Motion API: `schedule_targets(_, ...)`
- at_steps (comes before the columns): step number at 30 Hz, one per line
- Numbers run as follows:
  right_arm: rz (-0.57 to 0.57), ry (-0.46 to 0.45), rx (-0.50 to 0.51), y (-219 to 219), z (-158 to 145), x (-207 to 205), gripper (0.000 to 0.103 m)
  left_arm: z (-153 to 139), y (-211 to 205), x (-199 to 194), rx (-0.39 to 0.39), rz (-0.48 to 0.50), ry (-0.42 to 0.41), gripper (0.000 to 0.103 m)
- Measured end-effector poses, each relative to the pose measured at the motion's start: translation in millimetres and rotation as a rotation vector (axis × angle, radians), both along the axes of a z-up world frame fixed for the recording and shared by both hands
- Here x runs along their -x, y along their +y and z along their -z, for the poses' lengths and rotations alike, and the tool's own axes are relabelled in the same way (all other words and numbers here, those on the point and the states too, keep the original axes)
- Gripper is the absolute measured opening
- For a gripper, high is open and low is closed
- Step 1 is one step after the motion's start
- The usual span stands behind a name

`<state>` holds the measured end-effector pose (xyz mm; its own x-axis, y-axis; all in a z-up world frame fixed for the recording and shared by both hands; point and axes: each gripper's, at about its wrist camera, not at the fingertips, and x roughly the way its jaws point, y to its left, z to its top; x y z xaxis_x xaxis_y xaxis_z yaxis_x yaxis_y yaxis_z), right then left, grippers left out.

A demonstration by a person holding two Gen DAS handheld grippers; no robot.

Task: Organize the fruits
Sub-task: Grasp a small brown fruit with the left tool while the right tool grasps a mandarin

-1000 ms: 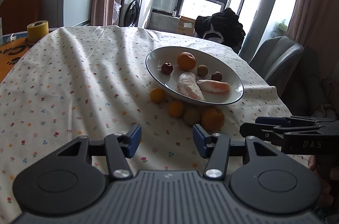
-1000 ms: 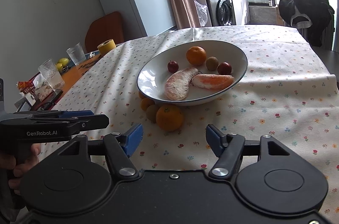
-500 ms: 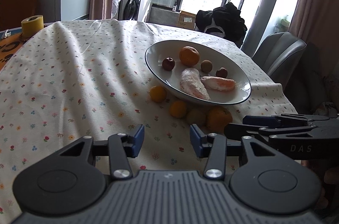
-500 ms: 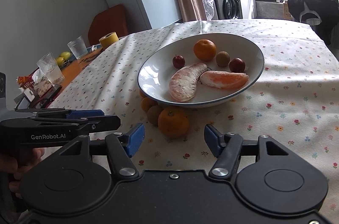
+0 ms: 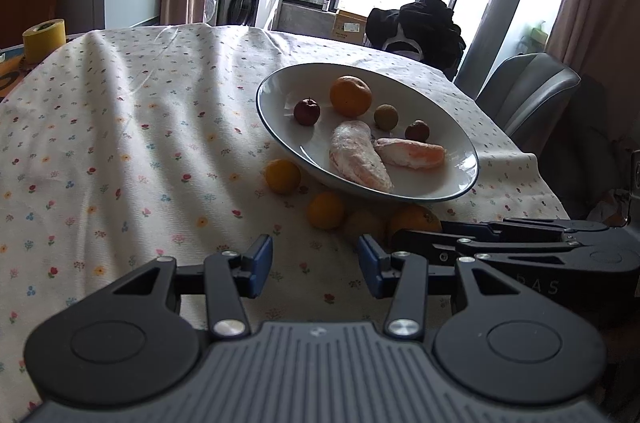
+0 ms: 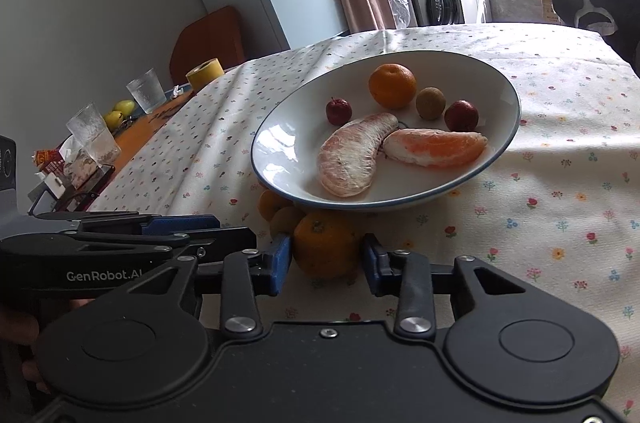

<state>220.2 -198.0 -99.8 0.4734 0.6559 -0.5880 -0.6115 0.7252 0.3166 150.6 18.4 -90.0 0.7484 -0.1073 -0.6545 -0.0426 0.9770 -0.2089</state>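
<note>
- Straddling the large orange [image 6: 325,247], the right claw [image 6: 325,259] stands open, one blue pad on each side of the fruit; whether either pad already touches the peel is hard to tell.
- Hanging empty over the flowered cloth, the left claw [image 5: 315,265] is spread wide and grips nothing.
- Judging by its look, the orange is firm, round and moderately heavy, with a waxy peel that may slip; taking it across the widest part, with gentle pressure, seems safest.
- The orange lies on the bench [image 6: 560,223] against the near rim of the white bowl [image 6: 264,159], beside three smaller yellow fruits [image 5: 326,210].
- The bowl's overhang partly hides those small fruits in the right wrist view, so their kind is unclear.
- Already in the bowl are two peeled citrus segments [image 6: 352,155], which look soft and easy to bruise.
</note>
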Motion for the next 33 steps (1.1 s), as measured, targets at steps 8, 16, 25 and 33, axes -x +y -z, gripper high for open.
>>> schedule_targets(8, 0.021, -0.002, 0.004, -13, 0, 2, 0.035, 2, -14, -5, -0.001, 0.033, 0.006, 0.046)
schedule_targets(16, 0.05, 0.005, 0.002, -30, 0, 5, 0.036, 6, -25, -13, 0.005, 0.052, 0.013, 0.041)
schedule_targets(25, 0.075, 0.014, -0.004, -46, 1, 8, 0.036, 8, -32, -21, -0.003, 0.038, 0.008, 0.028)
schedule_targets(33, 0.078, 0.008, -0.004, -49, 1, 12, 0.036, 5, -31, -16, -0.007, 0.031, -0.001, 0.021)
